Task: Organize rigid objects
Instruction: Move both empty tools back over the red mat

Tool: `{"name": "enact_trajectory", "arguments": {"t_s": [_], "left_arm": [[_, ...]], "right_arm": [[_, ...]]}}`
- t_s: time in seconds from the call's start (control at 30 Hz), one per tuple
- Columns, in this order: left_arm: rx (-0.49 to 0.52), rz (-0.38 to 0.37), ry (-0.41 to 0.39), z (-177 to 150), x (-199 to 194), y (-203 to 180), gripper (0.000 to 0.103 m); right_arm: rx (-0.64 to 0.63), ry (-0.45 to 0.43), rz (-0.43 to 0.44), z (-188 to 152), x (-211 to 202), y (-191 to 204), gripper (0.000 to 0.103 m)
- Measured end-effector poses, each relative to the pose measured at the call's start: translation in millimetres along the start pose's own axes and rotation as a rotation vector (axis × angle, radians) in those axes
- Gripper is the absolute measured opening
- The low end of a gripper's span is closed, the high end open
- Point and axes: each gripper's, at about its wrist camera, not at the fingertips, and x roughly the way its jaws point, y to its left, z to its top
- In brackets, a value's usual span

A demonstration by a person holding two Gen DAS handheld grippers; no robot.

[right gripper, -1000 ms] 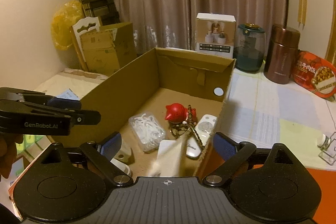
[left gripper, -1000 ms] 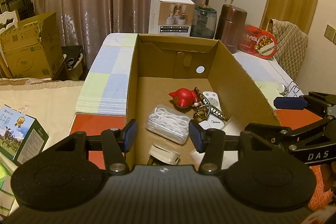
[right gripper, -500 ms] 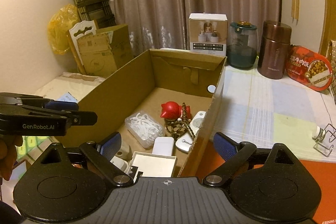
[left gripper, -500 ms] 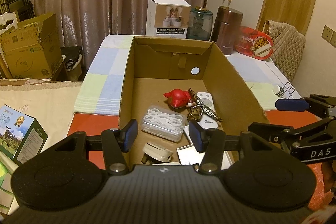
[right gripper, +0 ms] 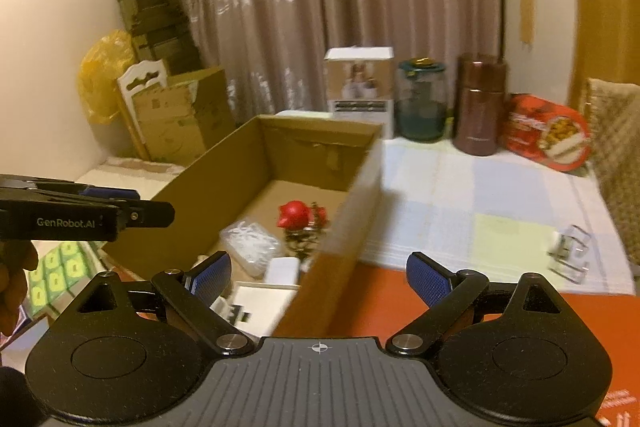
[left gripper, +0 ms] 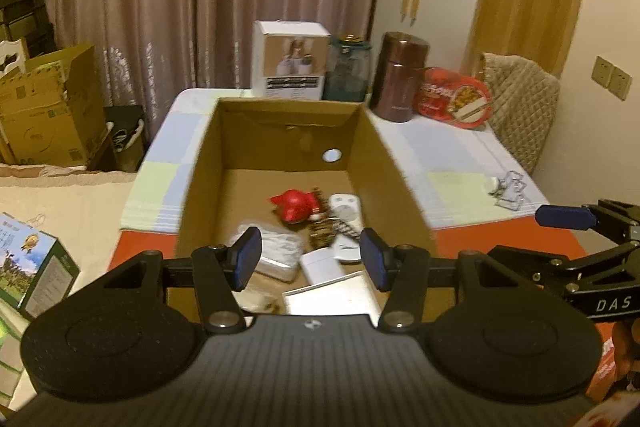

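Note:
An open cardboard box point(left gripper: 396, 171) point(right gripper: 212, 171) stands on the table. Inside lie a red figurine point(left gripper: 295, 205) point(right gripper: 295, 214), a clear bag of white cord point(left gripper: 276, 253) point(right gripper: 250, 245), a white remote point(left gripper: 344, 211), a chain of beads point(left gripper: 324, 231), a small white case point(left gripper: 322, 265) point(right gripper: 283, 269) and a flat white box point(left gripper: 336, 297) point(right gripper: 260, 303). My left gripper point(left gripper: 310, 263) is open and empty above the box's near end. My right gripper point(right gripper: 318, 281) is open and empty over the box's right wall. A small clear clip stand point(right gripper: 570, 253) point(left gripper: 506, 189) lies on the cloth at right.
At the table's back stand a white carton point(left gripper: 290, 63), a green glass jar point(left gripper: 346, 73), a brown flask point(left gripper: 400, 83) and a red snack pack point(left gripper: 456, 99). A chair point(left gripper: 520, 107) is at right. Cardboard boxes point(left gripper: 44, 107) and a printed carton point(left gripper: 28, 267) are at left.
Both grippers have pulled back and up from the box. A flat white box now lies at the box's near end. The right gripper has shifted right, over the box's right wall.

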Motion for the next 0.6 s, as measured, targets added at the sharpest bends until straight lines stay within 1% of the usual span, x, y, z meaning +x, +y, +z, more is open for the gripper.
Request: {"name": "enact_trajectory", "arguments": {"t_s": [0.2,0.27,0.33,0.37,0.43,0.6], "left_arm": [[0.015,-0.052,-0.026,3,-6,-46,0.063],[0.015,-0.07,-0.037,5,-6,-63,0.071],[0.021,-0.094,-0.043,6,-3,-82,0.073],[0.025,-0.102,-0.044,7,-2,-90,0.076],[0.043,-0.118,-0.047,9,2,-110,0.078],[0.101,-0.154,-0.045,11,25,-160,0.079]], "right_arm": [[0.063,-0.028,-0.107,-13,-41,-45,0.092],[0.093,-0.035,-0.149,-19,-55,-64,0.092],[0.125,-0.04,-0.191,-25,-69,-83,0.092],[0.142,-0.042,-0.21,-28,-75,-93,0.092],[0.173,-0.046,-0.247,-32,-86,-113,0.092],[0.232,-0.045,-0.32,-42,-102,-160,0.092]]}}
